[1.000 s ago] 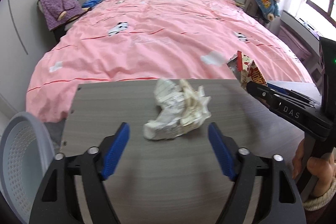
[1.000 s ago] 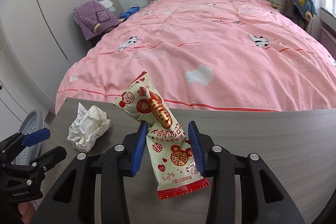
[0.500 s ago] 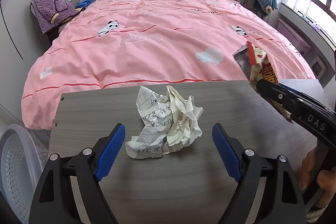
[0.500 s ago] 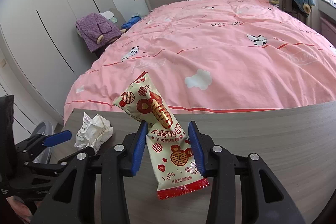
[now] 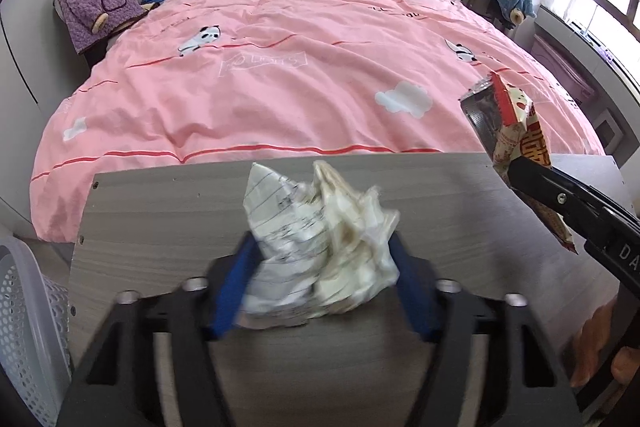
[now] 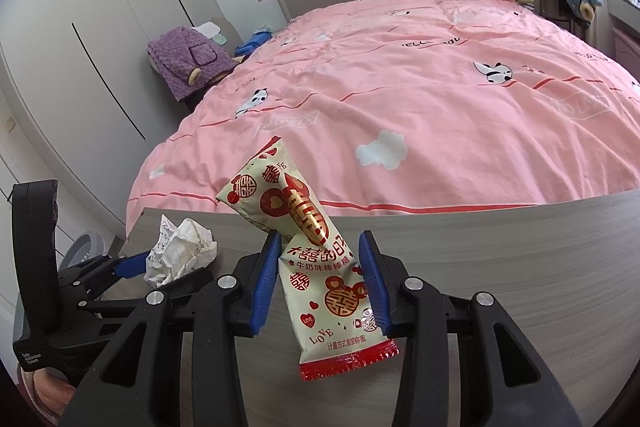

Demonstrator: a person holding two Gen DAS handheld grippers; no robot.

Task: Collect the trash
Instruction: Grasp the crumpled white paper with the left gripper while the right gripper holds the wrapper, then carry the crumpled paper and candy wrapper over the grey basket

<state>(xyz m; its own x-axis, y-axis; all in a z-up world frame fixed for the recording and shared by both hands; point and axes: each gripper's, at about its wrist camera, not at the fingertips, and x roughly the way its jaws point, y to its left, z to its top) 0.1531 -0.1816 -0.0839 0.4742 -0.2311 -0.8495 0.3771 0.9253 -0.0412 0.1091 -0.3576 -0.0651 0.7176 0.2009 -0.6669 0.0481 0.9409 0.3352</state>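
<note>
A crumpled paper ball (image 5: 320,247) lies on the grey wooden table (image 5: 160,211). My left gripper (image 5: 320,291) has its blue fingers closed against both sides of the ball; it also shows in the right wrist view (image 6: 132,265), with the ball (image 6: 180,251) between its fingers. My right gripper (image 6: 320,279) is shut on a cream and red candy wrapper (image 6: 316,251) and holds it upright above the table. The wrapper (image 5: 516,131) also shows at the right of the left wrist view.
A white perforated waste basket (image 5: 24,323) stands left of the table, below its edge; its rim (image 6: 86,247) shows in the right wrist view. A bed with a pink cover (image 5: 312,67) lies beyond the table. A wardrobe (image 6: 100,27) stands at left.
My left gripper has moved forward around the paper ball and closed its fingers on it. My right gripper keeps hold of the candy wrapper and has shifted slightly.
</note>
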